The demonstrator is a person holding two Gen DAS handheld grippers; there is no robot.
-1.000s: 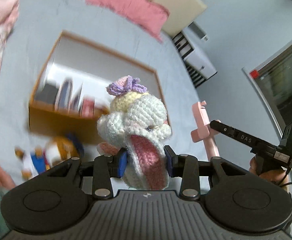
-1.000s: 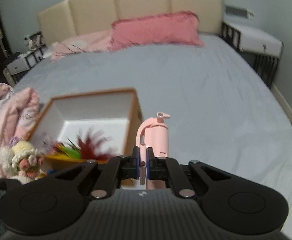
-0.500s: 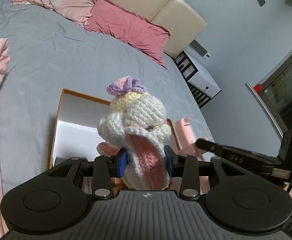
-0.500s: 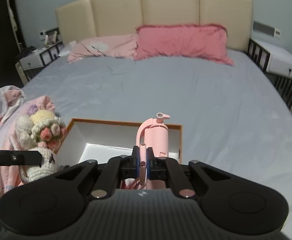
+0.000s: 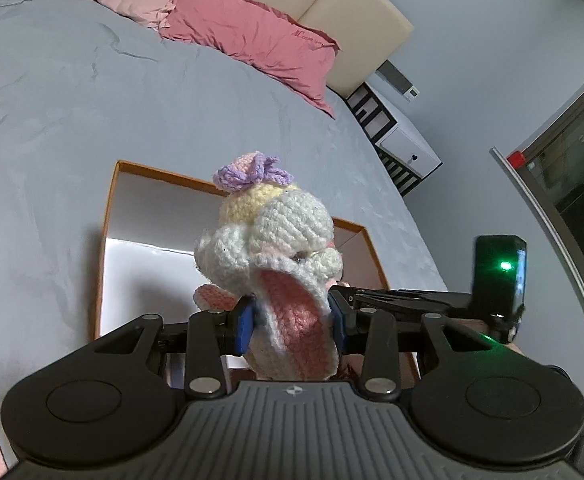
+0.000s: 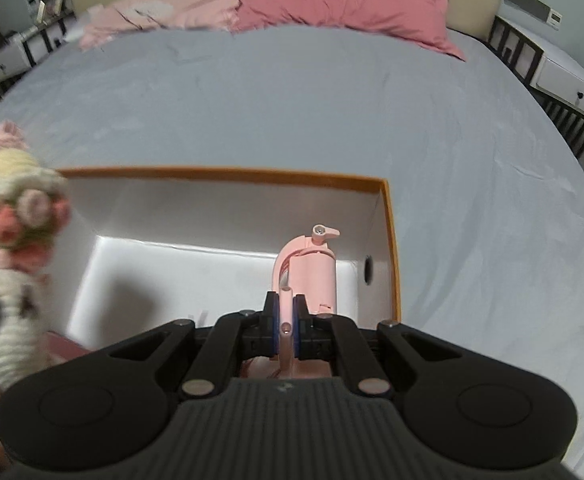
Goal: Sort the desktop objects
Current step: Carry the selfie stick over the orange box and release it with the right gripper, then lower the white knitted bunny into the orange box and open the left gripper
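Grey bed (image 6: pixel 372 100); fuzzy crocheted bunny (image 5: pixel 276 240)

The left claw (image 5: pixel 292 322) squeezes a white knitted bunny toy with a purple bow (image 5: pixel 270 236) over an orange-edged white box (image 5: pixel 110 216) on the grey bed (image 5: pixel 72 100); the box's inside is mostly hidden.

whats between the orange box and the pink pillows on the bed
Only bare grey bedsheet lies between the orange box and the pink pillows; the right wrist view shows it.
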